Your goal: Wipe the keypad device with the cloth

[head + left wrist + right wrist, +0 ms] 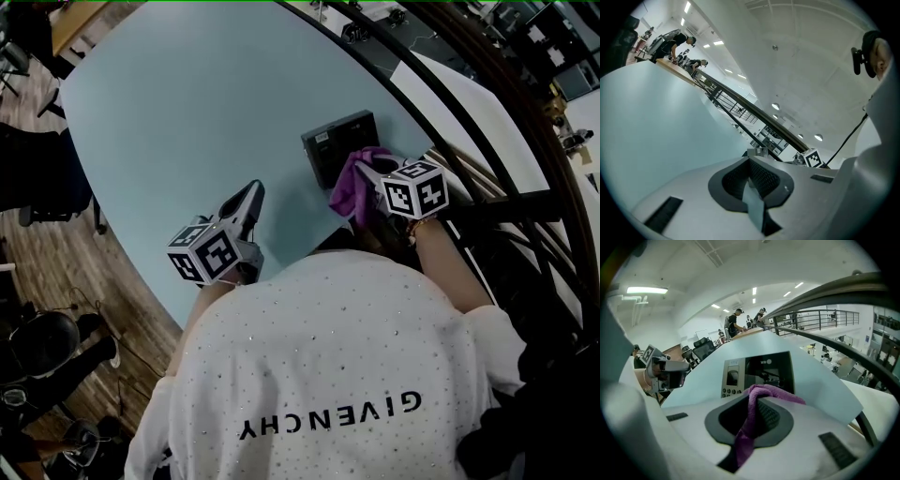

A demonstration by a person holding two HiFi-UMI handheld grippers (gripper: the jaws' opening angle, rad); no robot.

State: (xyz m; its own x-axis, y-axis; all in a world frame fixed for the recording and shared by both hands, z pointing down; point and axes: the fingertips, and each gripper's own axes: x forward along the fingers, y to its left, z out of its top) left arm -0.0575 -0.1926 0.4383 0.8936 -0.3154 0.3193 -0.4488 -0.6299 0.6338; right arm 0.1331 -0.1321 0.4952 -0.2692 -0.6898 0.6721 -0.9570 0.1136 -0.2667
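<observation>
The keypad device, a dark flat box with a small screen and buttons at one end, lies on the pale blue table. In the right gripper view the keypad device sits just beyond the jaws. My right gripper is shut on a purple cloth, held at the device's near edge. The purple cloth hangs pinched between the right gripper's jaws. My left gripper hovers over bare table to the left of the device, shut and holding nothing. The left gripper looks across the table.
A dark curved railing runs along the table's far right side. Office chairs and wooden floor lie at the left. People work at a distant bench. The table stretches wide beyond the device.
</observation>
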